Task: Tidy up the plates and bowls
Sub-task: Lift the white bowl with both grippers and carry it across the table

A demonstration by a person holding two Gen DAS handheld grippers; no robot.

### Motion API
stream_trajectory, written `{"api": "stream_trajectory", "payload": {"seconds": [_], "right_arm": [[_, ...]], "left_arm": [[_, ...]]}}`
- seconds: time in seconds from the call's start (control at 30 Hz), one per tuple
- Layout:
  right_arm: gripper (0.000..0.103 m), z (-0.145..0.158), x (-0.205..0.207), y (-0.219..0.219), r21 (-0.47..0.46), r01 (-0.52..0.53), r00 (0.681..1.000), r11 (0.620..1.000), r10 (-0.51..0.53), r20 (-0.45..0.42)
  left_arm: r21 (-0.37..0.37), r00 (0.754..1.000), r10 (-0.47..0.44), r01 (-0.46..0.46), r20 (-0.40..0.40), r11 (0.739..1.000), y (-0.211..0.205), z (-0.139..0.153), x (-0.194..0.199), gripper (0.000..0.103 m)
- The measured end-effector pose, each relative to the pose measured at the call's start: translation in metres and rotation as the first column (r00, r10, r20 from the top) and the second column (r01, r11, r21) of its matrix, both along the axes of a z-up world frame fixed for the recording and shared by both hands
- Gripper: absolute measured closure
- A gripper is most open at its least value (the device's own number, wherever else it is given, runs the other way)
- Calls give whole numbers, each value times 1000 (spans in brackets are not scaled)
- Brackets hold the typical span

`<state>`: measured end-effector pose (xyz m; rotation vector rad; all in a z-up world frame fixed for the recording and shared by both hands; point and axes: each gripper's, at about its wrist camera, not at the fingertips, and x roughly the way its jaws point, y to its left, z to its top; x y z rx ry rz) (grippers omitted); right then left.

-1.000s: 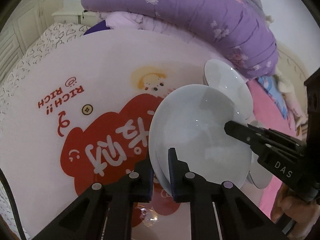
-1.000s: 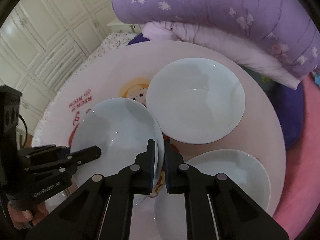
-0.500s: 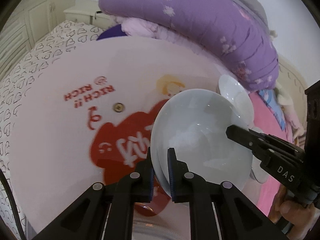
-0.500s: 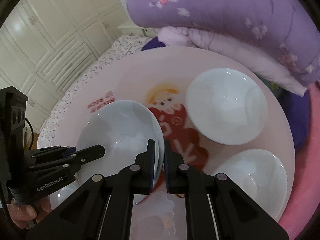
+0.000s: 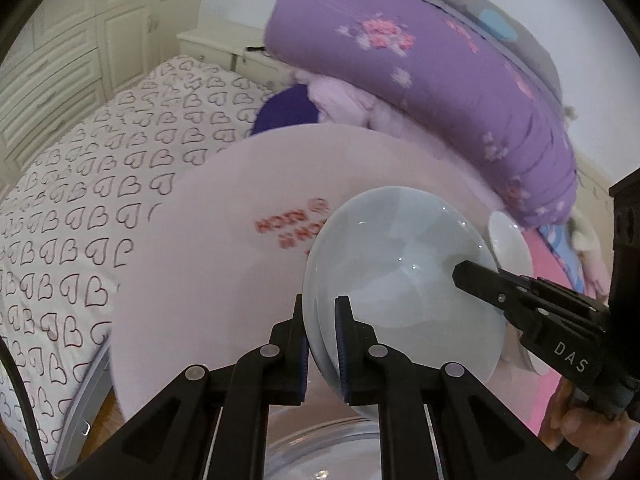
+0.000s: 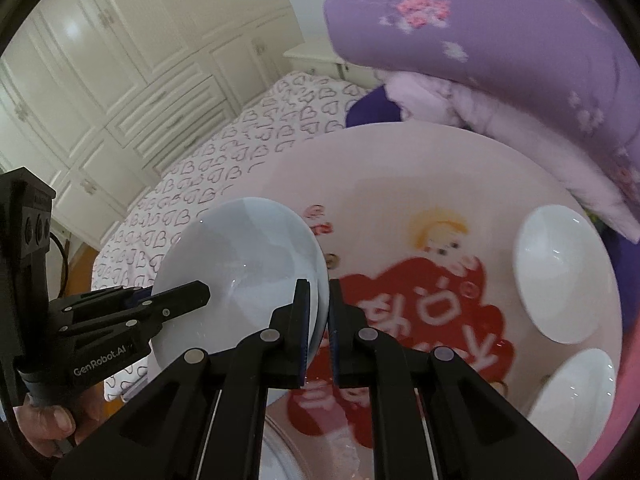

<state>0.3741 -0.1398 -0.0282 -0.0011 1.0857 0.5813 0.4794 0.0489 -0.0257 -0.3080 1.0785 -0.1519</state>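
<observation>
A pale blue-white plate [image 5: 400, 272] [image 6: 244, 276] hangs in the air above the round pink table [image 5: 208, 264] [image 6: 384, 184]. My left gripper [image 5: 322, 332] is shut on its near rim. My right gripper [image 6: 318, 316] is shut on the opposite rim and shows at the right of the left wrist view [image 5: 496, 292]. The left gripper shows at the left of the right wrist view [image 6: 176, 300]. Two white bowls [image 6: 560, 276] [image 6: 576, 404] rest on the table's right side. The rim of a clear glass bowl [image 5: 320, 452] [image 6: 280, 448] lies under both grippers.
The table carries a red cartoon print [image 6: 432, 316]. A rolled purple floral quilt [image 5: 420, 80] [image 6: 500, 32] lies behind it on a bed with a heart-print sheet [image 5: 80, 184]. White wardrobe doors [image 6: 120, 60] stand at the far left.
Both grippers have lifted the plate higher and toward the left. The table and the white bowls now sit lower and farther right in both views.
</observation>
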Motion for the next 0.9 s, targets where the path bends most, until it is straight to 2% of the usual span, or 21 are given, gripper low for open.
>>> {"api": "stream_trajectory", "payload": {"seconds": [0.33,0.63,0.77,0.8,0.83,0.87,0.9], "right_arm": [[95,-17,8,45,-13,-31,999,999,31,-28],[95,-42,18,53,-31,-23,997,999,20,-79],[90,-48,21,47,-9,-7,995,1000,7,-97],[88,-49,22,46,-8,-7,995,1000,6,-99],[81,-48,22,44,4,-5,995,1000,6,-101],[60,-48,22,43,15,-3,995,1000,4,-102],[45,-47,22,41,22,1,995,1000,1,-101]], "left_arm": [[16,998,50,-49,-30,999,33,-8,3,95],[27,995,52,-50,-83,998,33,-37,34,95],[40,997,38,-36,-69,999,26,-39,50,96],[38,997,35,-32,-66,999,24,-40,52,95],[43,997,33,-31,-65,999,22,-41,54,95],[47,997,33,-30,-63,998,22,-41,54,95],[50,998,33,-30,-62,998,22,-42,55,94]]}}
